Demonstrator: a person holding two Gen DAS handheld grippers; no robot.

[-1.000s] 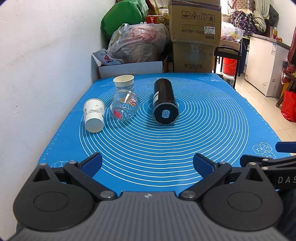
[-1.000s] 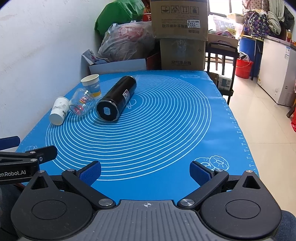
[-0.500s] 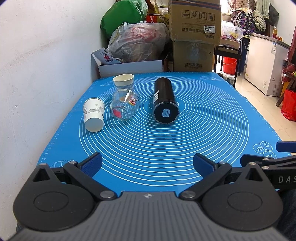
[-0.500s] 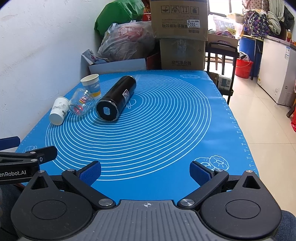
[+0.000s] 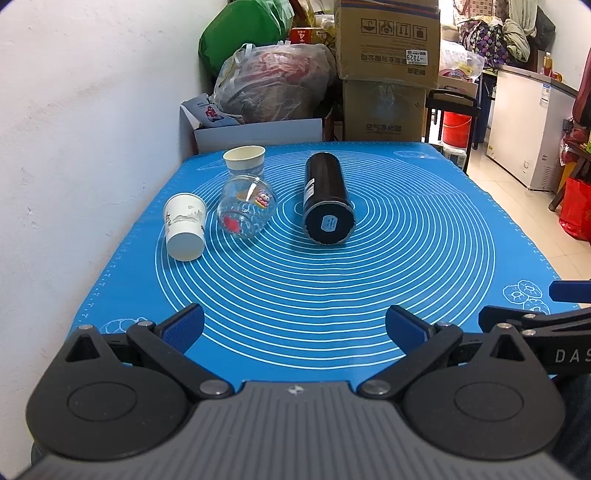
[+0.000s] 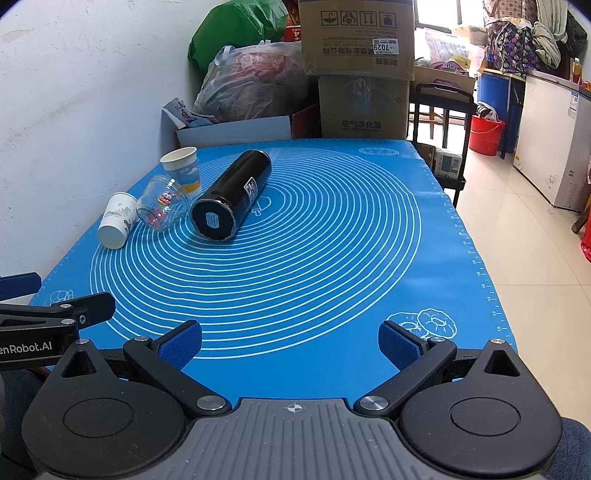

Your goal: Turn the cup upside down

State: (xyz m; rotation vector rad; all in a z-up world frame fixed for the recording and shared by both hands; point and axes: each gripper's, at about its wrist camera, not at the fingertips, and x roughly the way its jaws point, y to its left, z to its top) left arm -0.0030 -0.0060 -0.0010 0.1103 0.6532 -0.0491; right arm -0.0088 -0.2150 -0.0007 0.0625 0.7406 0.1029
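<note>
- I have my left gripper point(image 5: 294, 325) low over the near edge of the blue mat point(image 5: 332, 295), its blue-padded fingers point(image 5: 183, 326) spread wide apart with nothing between them.
- My right gripper point(image 6: 290, 341) sits just beside it at the same near edge, jaws likewise spread wide and empty; its tip shows at the right border of the left wrist view.
- The cups are all at the far left of the surface, well apart from both grippers and close to the white wall point(image 5: 74, 129).
- A white paper cup point(image 5: 184, 230) lies on its side, its flat bottom turned toward me and its mouth pointing away.
- Just beside it on the right, a clear glass cup point(image 5: 245, 210) with a cartoon sticker also lies on its side, base toward me; I cannot tell whether the two touch.
- Behind the glass, an upright paper cup point(image 5: 244, 159) stands mouth up, with blue and yellow print that shows in the right wrist view.
- A black cylindrical flask point(image 5: 327, 199) lies on its side further right, near the mat's centre rings, its labelled round end facing me.
- From the left gripper the cups sit ahead and to the left; from the right gripper they are further left still, with the flask between.
- Beyond the surface I see stacked cardboard boxes point(image 5: 388, 66), a green bag point(image 5: 243, 33) and a filled plastic bag point(image 5: 273, 85).
</note>
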